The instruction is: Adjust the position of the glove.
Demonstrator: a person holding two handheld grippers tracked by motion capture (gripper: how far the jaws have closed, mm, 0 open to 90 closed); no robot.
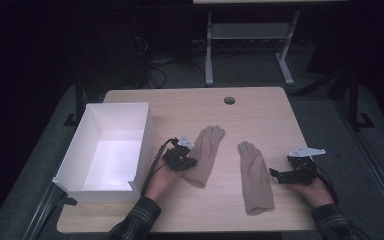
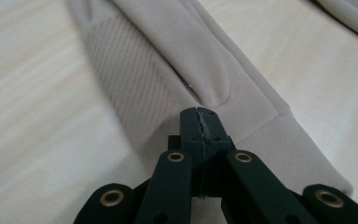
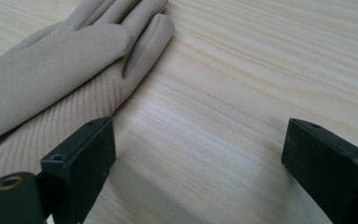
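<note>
Lying flat on the wooden worktop [image 1: 260, 107], the left beige glove [image 1: 204, 154] has the left tongs [image 2: 199, 115] pressed together over its cuff, while the right tongs [image 3: 198, 149] stand spread just beside the right glove [image 1: 255, 177].

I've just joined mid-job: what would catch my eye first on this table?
Two beige gloves lie flat on the wooden table: the left glove mid-table, the right glove beside it. A big white box stands open at the left edge. The left gripper is shut, its tips at the left glove's cuff; the right gripper waits open beside the right glove.
</note>
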